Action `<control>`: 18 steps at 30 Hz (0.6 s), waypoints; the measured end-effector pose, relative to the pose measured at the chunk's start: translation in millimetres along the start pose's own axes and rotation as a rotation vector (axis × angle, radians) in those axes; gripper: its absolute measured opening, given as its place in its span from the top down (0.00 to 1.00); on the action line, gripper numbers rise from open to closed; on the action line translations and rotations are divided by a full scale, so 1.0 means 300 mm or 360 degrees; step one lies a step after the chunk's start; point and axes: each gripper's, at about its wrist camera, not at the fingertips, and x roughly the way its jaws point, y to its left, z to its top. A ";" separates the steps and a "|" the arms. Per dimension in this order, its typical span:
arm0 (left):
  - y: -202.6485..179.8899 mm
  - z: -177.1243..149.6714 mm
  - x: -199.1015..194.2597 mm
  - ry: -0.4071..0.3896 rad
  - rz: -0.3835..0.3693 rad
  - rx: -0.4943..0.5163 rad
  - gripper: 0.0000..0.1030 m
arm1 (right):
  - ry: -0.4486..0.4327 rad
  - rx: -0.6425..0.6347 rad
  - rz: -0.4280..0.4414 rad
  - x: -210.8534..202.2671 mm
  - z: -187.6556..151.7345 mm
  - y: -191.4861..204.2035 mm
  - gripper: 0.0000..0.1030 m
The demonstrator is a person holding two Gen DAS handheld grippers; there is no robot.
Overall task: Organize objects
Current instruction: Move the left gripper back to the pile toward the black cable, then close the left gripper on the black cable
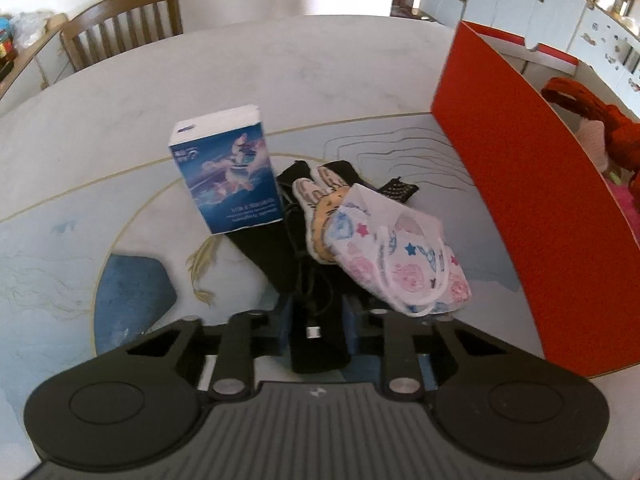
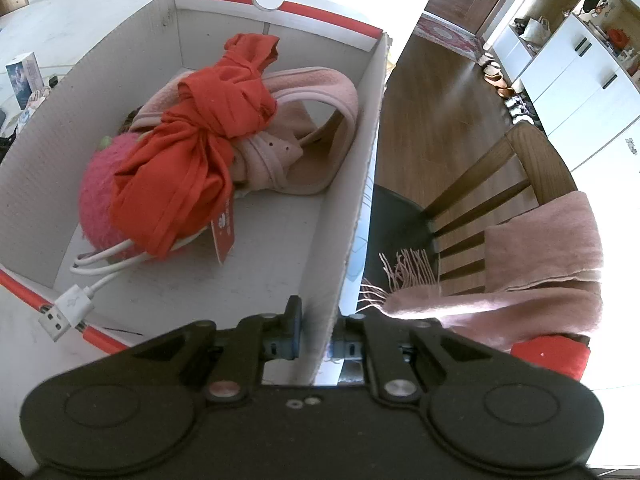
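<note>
Left gripper [image 1: 316, 320]: pressed in on a black cable [image 1: 308, 280], its metal plug showing between the pads; a black strap [image 1: 276, 248] lies under it, and whether that is caught too I cannot tell.
Tissue pack [image 1: 228, 172]: ahead and left of that gripper, upright on the table [image 1: 120, 140], not yet packed.
Glove [image 1: 316, 208]: just ahead of the gripper, lying over the strap, still out.
Mask [image 1: 400, 256]: ahead and right, partly over the glove, near the right pad, still out.
Dark comb-like piece [image 1: 398, 190]: beyond the mask; too small to name.
Box [image 1: 520, 200]: to the right of the left gripper, its red wall standing beside the pile.
Right gripper [image 2: 316, 344]: pinching the near right wall of the box, one pad inside and one outside, seemingly steadying it.
Packed so far: ahead and left of the right gripper, inside the box, a red cloth [image 2: 200, 136] atop a pink plush [image 2: 96, 200], a pink sandal [image 2: 304, 136], and a white cable [image 2: 76, 300] whose plug hangs over the near rim.
Progress: roughly halfway by my reckoning; the cable looks next, then strap, glove, mask and pack.
</note>
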 end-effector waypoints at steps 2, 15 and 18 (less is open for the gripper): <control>0.009 -0.001 -0.005 -0.0001 -0.0014 -0.0025 0.81 | 0.0000 0.0000 0.0000 0.000 0.000 0.001 0.90; 0.018 -0.089 -0.170 -0.0061 -0.0121 -0.0111 0.82 | -0.0014 -0.0002 0.0010 -0.005 -0.001 -0.006 0.90; 0.020 -0.106 -0.216 -0.0077 -0.0141 -0.0118 0.82 | -0.0015 -0.0002 0.0013 -0.004 -0.004 -0.007 0.91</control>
